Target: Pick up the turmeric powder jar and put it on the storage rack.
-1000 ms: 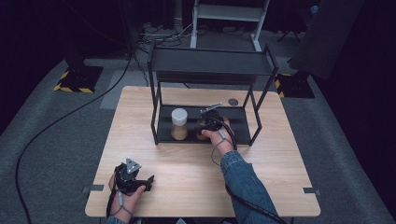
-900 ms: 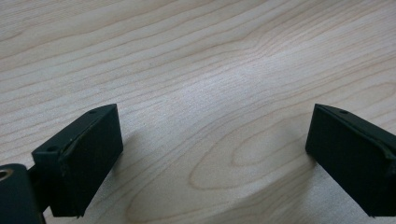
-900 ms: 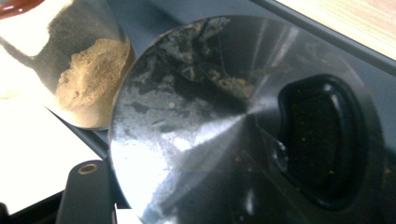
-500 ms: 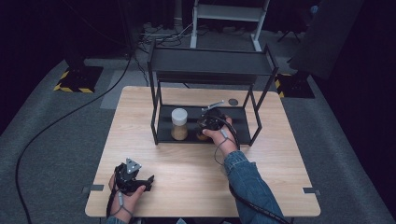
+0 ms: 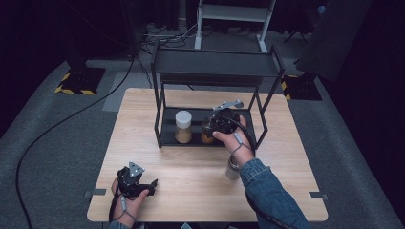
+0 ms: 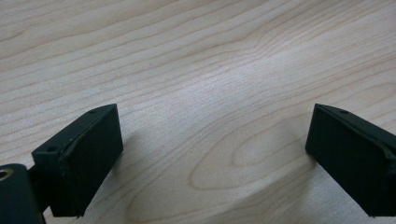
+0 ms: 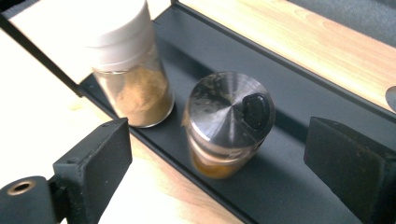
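Right hand-held gripper (image 7: pixel 219 163) gapes, just opened, above metal-lidded jar (image 7: pixel 227 122) by shelf edge (image 7: pixel 187 161).

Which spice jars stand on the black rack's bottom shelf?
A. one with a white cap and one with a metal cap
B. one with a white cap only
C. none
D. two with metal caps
A: in the right gripper view the white-capped jar and the metal-capped jar stand side by side on the bottom shelf.

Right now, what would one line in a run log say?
right tool: open, jaws just opened, nothing gripped | metal-lidded jar: upright on rack shelf beside white-lidded jar | left tool: open above table
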Demonstrator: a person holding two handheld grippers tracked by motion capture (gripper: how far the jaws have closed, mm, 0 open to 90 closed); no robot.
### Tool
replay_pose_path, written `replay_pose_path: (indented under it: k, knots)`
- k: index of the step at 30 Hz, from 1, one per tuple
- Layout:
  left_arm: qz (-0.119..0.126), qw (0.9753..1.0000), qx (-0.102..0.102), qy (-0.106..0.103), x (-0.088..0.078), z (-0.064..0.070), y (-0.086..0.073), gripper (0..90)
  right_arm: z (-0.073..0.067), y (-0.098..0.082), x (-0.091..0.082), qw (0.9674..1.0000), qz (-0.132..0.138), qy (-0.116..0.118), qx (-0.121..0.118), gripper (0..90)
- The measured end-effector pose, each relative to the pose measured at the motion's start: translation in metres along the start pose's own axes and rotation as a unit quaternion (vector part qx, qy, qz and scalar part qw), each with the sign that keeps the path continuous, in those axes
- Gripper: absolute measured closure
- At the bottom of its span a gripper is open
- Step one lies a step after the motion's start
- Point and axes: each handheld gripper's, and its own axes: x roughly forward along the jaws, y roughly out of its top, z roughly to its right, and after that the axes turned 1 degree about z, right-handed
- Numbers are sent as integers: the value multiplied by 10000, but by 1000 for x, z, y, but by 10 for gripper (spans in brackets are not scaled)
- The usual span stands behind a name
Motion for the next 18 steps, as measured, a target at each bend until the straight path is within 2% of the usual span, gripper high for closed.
replay_pose_path:
  k: [8, 18]
  knots:
    - [-3, 10000, 3, -2, 0, 0, 0, 38, -3, -13, -26, 9997, 223, 92, -26, 78]
    - [-2, 10000, 2, -1, 0, 0, 0, 38, -5, -31, -59, 9993, 369, 26, -97, 78]
